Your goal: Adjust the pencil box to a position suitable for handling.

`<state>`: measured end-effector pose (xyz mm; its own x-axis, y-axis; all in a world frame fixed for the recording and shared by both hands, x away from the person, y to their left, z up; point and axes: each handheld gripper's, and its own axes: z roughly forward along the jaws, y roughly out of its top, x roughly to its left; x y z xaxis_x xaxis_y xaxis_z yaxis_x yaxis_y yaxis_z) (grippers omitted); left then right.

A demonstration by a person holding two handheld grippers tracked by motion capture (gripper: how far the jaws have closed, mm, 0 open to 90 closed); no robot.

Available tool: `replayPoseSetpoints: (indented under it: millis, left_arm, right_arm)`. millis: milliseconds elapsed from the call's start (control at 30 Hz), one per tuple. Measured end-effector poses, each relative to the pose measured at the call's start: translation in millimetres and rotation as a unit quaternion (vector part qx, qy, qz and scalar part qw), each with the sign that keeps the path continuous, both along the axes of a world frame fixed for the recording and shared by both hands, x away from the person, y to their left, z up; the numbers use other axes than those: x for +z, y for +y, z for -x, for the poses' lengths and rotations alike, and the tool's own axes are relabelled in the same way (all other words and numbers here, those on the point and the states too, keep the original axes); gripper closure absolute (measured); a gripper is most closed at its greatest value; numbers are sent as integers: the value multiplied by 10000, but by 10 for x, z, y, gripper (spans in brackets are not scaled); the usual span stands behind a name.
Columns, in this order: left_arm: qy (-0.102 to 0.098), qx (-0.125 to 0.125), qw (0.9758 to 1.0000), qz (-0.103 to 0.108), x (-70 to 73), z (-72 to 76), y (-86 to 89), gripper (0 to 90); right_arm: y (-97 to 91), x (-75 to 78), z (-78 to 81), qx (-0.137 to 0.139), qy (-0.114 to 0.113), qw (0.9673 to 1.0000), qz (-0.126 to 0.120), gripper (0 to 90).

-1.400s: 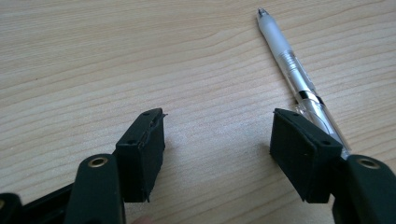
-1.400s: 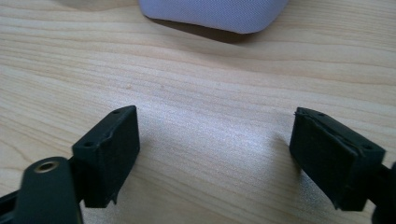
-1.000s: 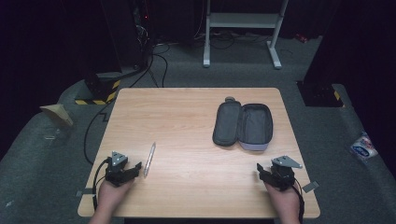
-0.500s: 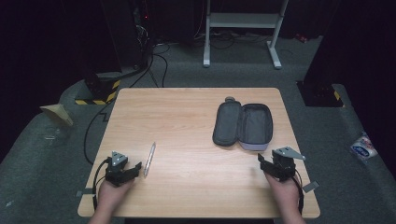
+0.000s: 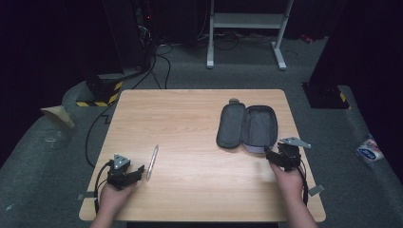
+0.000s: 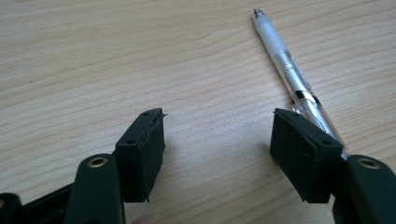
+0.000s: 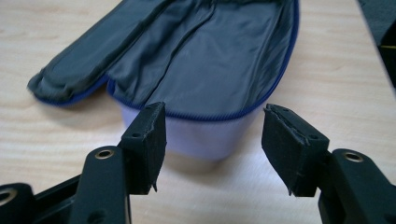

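Note:
A clear, white-barrelled pen [image 5: 152, 161] [image 6: 288, 70] lies on the wooden table [image 5: 190, 118], pointing away from me. My left gripper [image 5: 134, 173] [image 6: 217, 149] rests low beside it, open and empty, with the pen just outside its right jaw. An unzipped grey pencil case [image 5: 248, 127] [image 7: 196, 56] with a blue zip lies flat at the right, lid folded to its left. Just short of the case's near end my right gripper [image 5: 272, 155] [image 7: 212, 144] stands open, holding nothing.
The case's pale outer wall [image 7: 196, 140] faces the right jaws. Bare wood stretches between pen and case. Past the table lie dark floor, cables [image 5: 157, 57], a white stand [image 5: 247, 28] and a yellow-black striped block [image 5: 97, 95].
The right hand has carried its gripper forward, up to the near end of the case. The left gripper and the pen have stayed where they were.

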<state>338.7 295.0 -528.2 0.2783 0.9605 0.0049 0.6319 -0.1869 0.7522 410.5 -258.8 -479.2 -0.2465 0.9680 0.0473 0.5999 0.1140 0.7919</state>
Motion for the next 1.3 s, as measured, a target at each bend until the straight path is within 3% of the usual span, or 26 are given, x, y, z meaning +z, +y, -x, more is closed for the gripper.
replayPoseSetpoints:
  millis: [533,600,867,967,1067,1300]
  left_arm:
    - [-2,-5,10000,-3,0,-1,0,353]
    - [-1,-8,10000,-2,0,-1,0,353]
    - [-2,-6,10000,0,0,-1,0,353]
    - [-1,-9,10000,-1,0,-1,0,353]
    - [-4,-15,10000,-4,0,-1,0,353]
    - [-5,-23,10000,-5,0,-1,0,353]
  right_arm:
    - [-36,111,-351,-274,-86,9996,-41,438]
    - [-31,106,-387,-281,15,9996,-50,439]
    - [-25,109,-499,-352,72,9993,33,450]
    - [-36,62,-543,-406,259,9988,103,453]
    - [-37,23,-550,-394,353,9984,173,516]
    - [-82,-37,-520,-446,523,9976,19,667]
